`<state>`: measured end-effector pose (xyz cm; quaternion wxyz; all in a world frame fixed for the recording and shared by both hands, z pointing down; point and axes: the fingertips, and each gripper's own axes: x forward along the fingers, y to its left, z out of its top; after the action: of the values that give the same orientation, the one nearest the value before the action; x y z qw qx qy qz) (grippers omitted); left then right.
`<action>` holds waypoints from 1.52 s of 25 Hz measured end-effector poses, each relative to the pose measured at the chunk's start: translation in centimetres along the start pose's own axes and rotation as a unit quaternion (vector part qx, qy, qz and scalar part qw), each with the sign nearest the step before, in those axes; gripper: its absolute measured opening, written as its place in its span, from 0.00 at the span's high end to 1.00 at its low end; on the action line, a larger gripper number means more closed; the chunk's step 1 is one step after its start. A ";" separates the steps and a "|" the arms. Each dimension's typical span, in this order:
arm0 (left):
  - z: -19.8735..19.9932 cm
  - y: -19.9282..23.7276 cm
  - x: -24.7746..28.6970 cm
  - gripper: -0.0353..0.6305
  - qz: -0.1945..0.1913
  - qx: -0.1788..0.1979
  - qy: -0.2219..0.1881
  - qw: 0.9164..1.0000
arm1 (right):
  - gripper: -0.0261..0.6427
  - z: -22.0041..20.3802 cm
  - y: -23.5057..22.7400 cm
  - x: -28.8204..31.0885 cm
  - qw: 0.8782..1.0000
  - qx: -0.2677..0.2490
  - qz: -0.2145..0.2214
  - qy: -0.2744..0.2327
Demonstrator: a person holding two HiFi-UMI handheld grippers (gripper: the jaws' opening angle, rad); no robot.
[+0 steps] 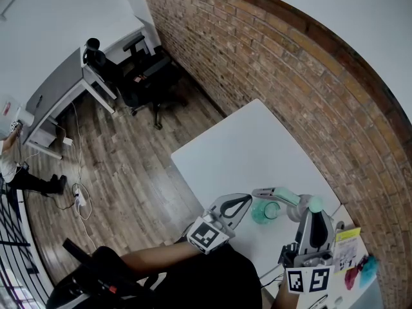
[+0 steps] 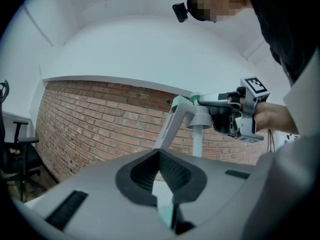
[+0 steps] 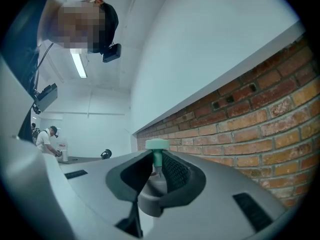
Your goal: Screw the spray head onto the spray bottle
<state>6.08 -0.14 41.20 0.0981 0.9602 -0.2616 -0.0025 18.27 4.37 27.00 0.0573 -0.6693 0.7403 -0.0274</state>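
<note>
Red brick wall (image 1: 290, 63) runs along the far and right side of the room, with a white table (image 1: 244, 147) pushed against it and wood floor (image 1: 129, 166) to the left. A grey desk (image 1: 58, 95) and black office chairs (image 1: 145, 69) stand far off on the left.

At the near end of the table a translucent teal spray bottle (image 1: 262, 212) stands upright. The left gripper (image 1: 248, 201) reaches in level from the left, its tips just beside the bottle's top. In the left gripper view its jaws are pressed together at the tips. A pale teal sliver shows in the gap below them. Whether that sliver is the bottle, or whether the tips touch the bottle, I cannot tell.

The right gripper (image 1: 308, 208) comes in from the near right and is clenched on the spray head (image 1: 283, 197). The right gripper view shows the pads pinching the stem under a teal cap (image 3: 157, 145), with the grey collar (image 3: 152, 186) bulging out below them. Seen from the left gripper, the head is upright, its white trigger lever (image 2: 167, 126) slants down to the left, and its dip tube (image 2: 197, 141) drops straight down behind the left gripper's body. In the head view the spray head sits over the bottle's far side. Whether the collar has met the neck is not visible.
</note>
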 end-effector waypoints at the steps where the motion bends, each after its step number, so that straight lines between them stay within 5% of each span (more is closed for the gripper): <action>1: 0.3 0.0 0.0 0.94 0.003 -0.004 0.000 1.000 | 0.87 -0.2 0.0 0.0 1.000 0.000 -0.001 0.002; 38: -0.6 0.4 0.1 0.94 -0.002 0.006 0.010 1.000 | 0.87 -8.6 -0.8 -0.3 0.999 0.006 -0.001 0.047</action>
<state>6.02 -0.41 41.89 0.0950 0.9612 -0.2590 0.0084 18.07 4.24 35.69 0.0269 -0.6673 0.7416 -0.0632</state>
